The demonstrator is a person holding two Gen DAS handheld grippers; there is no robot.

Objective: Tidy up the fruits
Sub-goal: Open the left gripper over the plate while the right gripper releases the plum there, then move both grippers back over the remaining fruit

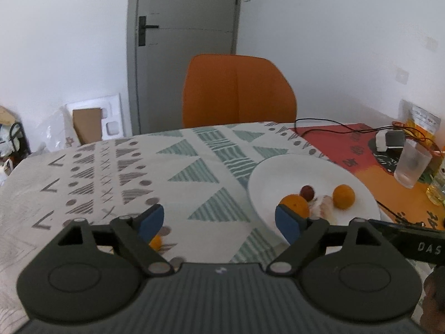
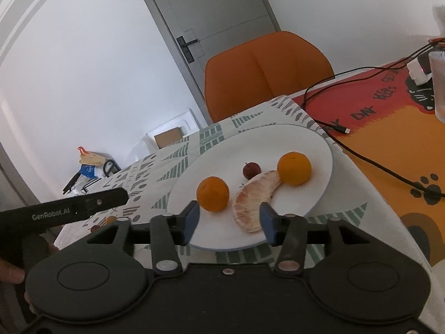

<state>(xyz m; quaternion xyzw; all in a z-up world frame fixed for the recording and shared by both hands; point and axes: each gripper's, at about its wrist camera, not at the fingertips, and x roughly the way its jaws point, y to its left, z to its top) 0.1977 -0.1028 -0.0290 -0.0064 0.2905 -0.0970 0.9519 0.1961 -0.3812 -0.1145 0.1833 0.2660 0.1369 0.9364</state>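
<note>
while both grippers point(image 1: 219, 221) point(image 2: 229, 218) gape, fruit rests.

The table point(image 1: 172, 150) wears a patterned cloth; a white plate point(image 2: 314, 150), a ribbed glass point(image 1: 411, 164) and a black cable point(image 2: 372, 164) rest on it.

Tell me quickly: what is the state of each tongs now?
Left tongs: open, holding nothing.
Right tongs: open, holding nothing; the peeled pale citrus segment lies loose on the round white plate.
</note>
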